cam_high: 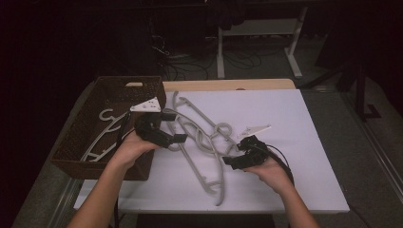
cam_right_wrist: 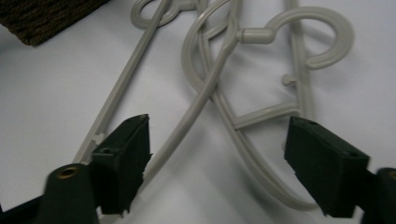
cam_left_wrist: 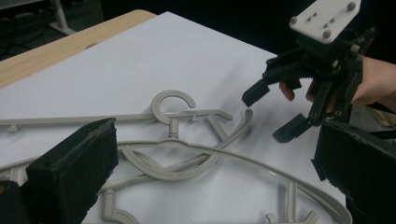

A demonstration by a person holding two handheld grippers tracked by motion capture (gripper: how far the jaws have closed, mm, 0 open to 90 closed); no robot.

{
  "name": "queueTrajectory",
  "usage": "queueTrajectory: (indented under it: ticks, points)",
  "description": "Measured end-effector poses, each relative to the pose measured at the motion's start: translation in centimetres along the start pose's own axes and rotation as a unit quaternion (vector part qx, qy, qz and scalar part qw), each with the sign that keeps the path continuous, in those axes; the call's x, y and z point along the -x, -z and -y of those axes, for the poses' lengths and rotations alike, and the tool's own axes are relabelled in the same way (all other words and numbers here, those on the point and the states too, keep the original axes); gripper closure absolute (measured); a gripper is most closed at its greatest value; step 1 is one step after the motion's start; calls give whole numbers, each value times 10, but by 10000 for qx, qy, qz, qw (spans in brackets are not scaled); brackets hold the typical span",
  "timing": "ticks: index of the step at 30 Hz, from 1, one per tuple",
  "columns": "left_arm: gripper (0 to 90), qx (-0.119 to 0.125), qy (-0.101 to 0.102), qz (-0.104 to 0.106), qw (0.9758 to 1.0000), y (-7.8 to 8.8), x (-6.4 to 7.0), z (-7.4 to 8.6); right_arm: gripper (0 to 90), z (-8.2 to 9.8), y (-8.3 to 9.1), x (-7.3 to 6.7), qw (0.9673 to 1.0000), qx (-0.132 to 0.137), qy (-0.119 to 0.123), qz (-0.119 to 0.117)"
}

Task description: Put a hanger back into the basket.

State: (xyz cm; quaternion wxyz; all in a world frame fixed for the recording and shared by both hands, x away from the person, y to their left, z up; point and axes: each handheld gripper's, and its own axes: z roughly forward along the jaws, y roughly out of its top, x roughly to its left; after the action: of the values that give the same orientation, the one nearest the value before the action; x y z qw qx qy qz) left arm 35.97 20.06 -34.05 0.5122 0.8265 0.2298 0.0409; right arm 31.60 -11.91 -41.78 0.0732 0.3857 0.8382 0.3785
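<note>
Several grey plastic hangers (cam_high: pixel 199 137) lie tangled on the white sheet (cam_high: pixel 294 142). My left gripper (cam_high: pixel 175 127) hovers over the pile's left side by the basket, its jaws open; in the left gripper view the wide-apart pads (cam_left_wrist: pixel 74 172) frame a hanger hook (cam_left_wrist: pixel 173 100). My right gripper (cam_high: pixel 234 153) sits at the pile's right side, open. In the right gripper view a hanger arm (cam_right_wrist: pixel 187 121) runs between its jaws (cam_right_wrist: pixel 224 163), and neither pad touches it. The left gripper view also shows the right gripper (cam_left_wrist: pixel 268 114) open above the sheet.
A brown wicker basket (cam_high: pixel 71 142) stands at the table's left with one pale hanger (cam_high: pixel 102 142) inside; its corner (cam_right_wrist: pixel 42 18) shows in the right gripper view. A wooden table edge (cam_high: pixel 228 84) runs along the back. Bare sheet lies to the right.
</note>
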Motion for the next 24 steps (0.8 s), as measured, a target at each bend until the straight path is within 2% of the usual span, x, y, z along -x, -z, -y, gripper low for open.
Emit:
queueTrajectory:
  ticks: [8, 15, 24]
  points:
    - [0, -40, -48, 34, 10000, -1, 1, 0, 384, -7, -22, -12, 9996, -255, -40, -118]
    - [0, -58, -56, 72, 9999, -3, 3, 0, 457, -10, -37, -16, 9988, -463, -8, -154]
    - [0, -68, -71, 93, 9999, -3, 4, 0, 569, -15, -56, -19, 9976, -691, -24, -8]
